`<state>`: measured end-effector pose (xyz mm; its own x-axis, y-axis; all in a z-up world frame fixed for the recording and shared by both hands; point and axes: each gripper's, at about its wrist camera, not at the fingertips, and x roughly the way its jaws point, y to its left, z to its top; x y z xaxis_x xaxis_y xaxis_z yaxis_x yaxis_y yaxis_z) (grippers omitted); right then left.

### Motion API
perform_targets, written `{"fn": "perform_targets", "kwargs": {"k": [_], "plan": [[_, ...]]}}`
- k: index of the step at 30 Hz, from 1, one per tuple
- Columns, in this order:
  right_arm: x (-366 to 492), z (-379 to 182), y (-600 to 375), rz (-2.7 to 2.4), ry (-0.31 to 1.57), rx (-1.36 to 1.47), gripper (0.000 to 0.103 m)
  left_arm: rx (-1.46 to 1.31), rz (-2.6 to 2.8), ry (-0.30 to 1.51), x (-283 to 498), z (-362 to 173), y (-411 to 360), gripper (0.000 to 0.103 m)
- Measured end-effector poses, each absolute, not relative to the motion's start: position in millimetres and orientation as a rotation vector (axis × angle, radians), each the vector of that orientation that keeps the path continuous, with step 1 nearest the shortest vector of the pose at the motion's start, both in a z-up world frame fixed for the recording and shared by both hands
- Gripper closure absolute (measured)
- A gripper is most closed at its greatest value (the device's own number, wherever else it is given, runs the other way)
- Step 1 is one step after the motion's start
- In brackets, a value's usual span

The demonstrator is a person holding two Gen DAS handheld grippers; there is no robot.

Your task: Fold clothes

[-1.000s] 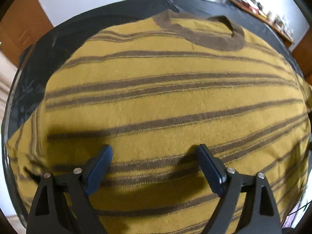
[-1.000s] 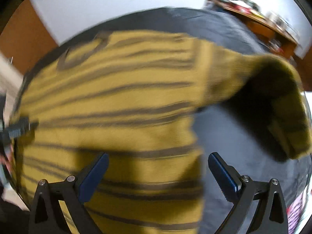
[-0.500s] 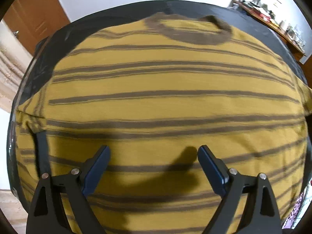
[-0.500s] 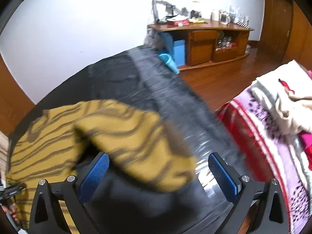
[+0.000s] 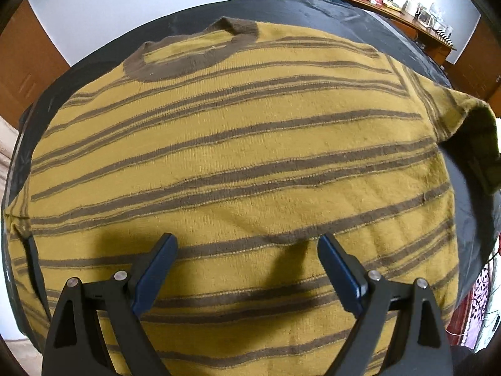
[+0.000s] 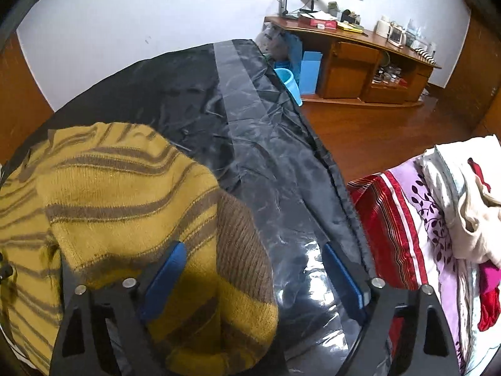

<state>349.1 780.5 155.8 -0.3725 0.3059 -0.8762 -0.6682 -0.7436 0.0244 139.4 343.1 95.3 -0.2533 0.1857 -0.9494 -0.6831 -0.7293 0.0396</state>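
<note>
A mustard sweater point(image 5: 235, 144) with brown stripes lies flat, brown collar point(image 5: 188, 62) at the far side, on a black sheet point(image 5: 344, 15). My left gripper point(image 5: 247, 241) hovers open over its lower body with nothing between the fingers. The sweater's right sleeve point(image 5: 463, 119) lies bunched at its right edge. In the right wrist view that sleeve point(image 6: 125, 194) ends in a brown ribbed cuff point(image 6: 238, 225). My right gripper point(image 6: 253, 250) is over the cuff with its jaws closing. The cuff end lies between them, against the left pad point(image 6: 166, 269); the right pad stands clear over the black sheet point(image 6: 266, 144).
The sheet's right edge drops to a wooden floor point(image 6: 391, 131). A bed with patterned covers point(image 6: 416, 219) and loose clothes stands close at the right. Farther back are a wooden desk point(image 6: 360, 53) with clutter and a blue bucket point(image 6: 286, 78).
My left gripper slid rightwards over the sweater, so the collar now sits left of centre. My right gripper swung from the sweater body out to the sleeve cuff and its jaws narrowed.
</note>
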Motion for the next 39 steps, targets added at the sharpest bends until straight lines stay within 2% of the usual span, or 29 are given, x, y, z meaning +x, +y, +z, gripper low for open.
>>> {"fn": "perform_targets", "kwargs": {"k": [1,3,5,15,22,24,25,26,30,32,39], "plan": [[353.2,157.6,782.0,2.136,0.526,-1.241,0.020,-1.453,2.027,0.611,141.9,93.6,343.1,0.010],[363.0,161.5,786.3,2.127,0.555,-1.219,0.032,-1.478,2.036,0.599,145.2,90.6,340.6,0.010],[372.3,163.4,791.2,2.119,0.571,-1.213,0.036,-1.498,2.039,0.596,145.0,87.6,338.6,0.010],[356.3,150.2,779.0,2.200,0.511,-1.379,0.036,-1.502,2.023,0.629,154.7,86.1,346.5,0.010],[358.2,145.2,774.4,2.187,0.572,-1.380,0.038,-1.517,2.021,0.626,158.9,86.2,345.0,0.010],[359.9,145.3,774.1,2.206,0.618,-1.372,0.055,-1.538,2.018,0.611,158.4,84.5,343.0,0.010],[360.3,145.5,773.8,2.218,0.644,-1.368,0.058,-1.535,2.012,0.613,158.7,84.3,342.4,0.010],[360.1,146.0,772.8,2.227,0.657,-1.367,0.066,-1.529,2.005,0.618,159.1,84.2,341.8,0.010],[358.8,147.7,769.3,2.243,0.681,-1.354,0.081,-1.510,2.007,0.638,163.7,86.3,341.4,0.010],[361.3,151.2,769.1,2.225,0.679,-1.326,0.086,-1.502,2.009,0.645,165.5,87.6,340.2,0.010],[375.9,193.3,764.1,2.197,0.648,-1.130,0.087,-1.509,2.037,0.617,163.6,93.4,328.2,0.010]]}}
